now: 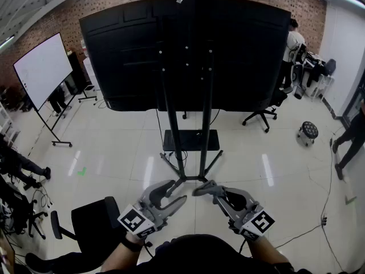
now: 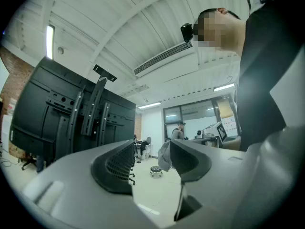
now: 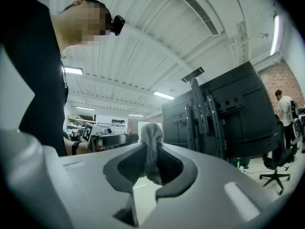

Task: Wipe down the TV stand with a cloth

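Note:
The TV stand (image 1: 185, 124) rises from the tiled floor straight ahead, and I see the black back of its screen (image 1: 125, 50). It also fills the left of the left gripper view as the TV stand (image 2: 57, 109), and the right of the right gripper view as the TV stand (image 3: 228, 113). My right gripper (image 3: 150, 154) is shut on a grey cloth (image 3: 151, 137) that sticks up between its jaws. Low in the head view, the right gripper (image 1: 204, 190) faces the left gripper (image 1: 174, 194) just short of the stand's base. The left gripper (image 2: 151, 151) is open with nothing between its jaws; the cloth (image 2: 164, 156) shows beyond them.
A whiteboard (image 1: 43, 67) on wheels stands at the left. A black office chair (image 1: 262, 116) and a small stool (image 1: 308, 131) sit right of the stand, and another black chair (image 1: 91, 221) is by my left arm. People stand at the right. Cables run over the floor.

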`<state>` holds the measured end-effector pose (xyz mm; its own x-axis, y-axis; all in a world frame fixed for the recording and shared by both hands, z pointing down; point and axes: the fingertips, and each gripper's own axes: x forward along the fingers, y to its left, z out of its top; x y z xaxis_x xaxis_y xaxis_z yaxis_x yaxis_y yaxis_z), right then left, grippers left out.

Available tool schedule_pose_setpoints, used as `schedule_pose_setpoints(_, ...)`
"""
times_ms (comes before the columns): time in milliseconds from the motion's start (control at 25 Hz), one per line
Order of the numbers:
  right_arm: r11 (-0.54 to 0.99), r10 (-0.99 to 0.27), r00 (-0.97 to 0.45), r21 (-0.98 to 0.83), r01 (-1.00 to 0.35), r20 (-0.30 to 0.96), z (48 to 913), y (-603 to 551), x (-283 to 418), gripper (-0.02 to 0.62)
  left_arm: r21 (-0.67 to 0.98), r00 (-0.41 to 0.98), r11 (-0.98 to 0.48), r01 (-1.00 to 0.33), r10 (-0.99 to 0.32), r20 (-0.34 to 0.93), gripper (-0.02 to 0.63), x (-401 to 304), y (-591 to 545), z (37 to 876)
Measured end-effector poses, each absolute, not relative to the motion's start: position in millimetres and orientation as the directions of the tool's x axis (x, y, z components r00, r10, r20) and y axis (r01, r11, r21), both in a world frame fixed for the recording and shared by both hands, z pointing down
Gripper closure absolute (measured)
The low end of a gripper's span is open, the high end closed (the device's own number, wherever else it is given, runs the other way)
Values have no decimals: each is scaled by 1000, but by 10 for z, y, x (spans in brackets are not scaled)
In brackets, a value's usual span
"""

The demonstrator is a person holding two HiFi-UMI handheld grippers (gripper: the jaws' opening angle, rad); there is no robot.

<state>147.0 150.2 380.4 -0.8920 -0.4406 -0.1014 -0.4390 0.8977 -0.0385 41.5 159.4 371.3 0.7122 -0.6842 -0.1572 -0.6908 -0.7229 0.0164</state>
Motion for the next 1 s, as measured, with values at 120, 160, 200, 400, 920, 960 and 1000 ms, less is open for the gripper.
schedule_pose_setpoints(120, 900, -437, -894, -30, -436, -103, 3821, 1484, 1501, 540, 32, 712, -723, -690, -686, -153, 350, 466, 1576, 3721)
schedule_pose_setpoints(160, 900, -437, -894, -30, -436, -101, 3834, 1470, 1513, 540, 37, 711, -722, -691, -687, -151, 350, 478, 1567, 3728)
schedule_pose_setpoints(200, 899, -437, -894, -31, -436, -96, 3851, 1452, 1526, 540, 42, 708, -720, -692, -690, -151, 350, 483, 1557, 3735)
schedule_pose_setpoints(400, 900, -436, -897, -37, -434, -74, 3904, 1314, 1510, 540, 52, 686, -699, -713, -711, -152, 350, 398, 1460, 3755)
schedule_pose_setpoints(920, 884, -466, -882, -47, -464, -67, 3952, 409, 1137, 539, 90, 706, -720, -688, -693, -143, 350, 15, 491, 3913)
schedule_pose_setpoints(960, 881, -472, -879, -48, -470, -65, 3949, 301, 1095, 538, 88, 712, -726, -682, -687, -147, 350, -25, 375, 3900)
schedule_pose_setpoints(1000, 878, -478, -876, -50, -476, -60, 3946, 187, 1048, 538, 84, 717, -732, -676, -680, -152, 350, -68, 255, 3877)
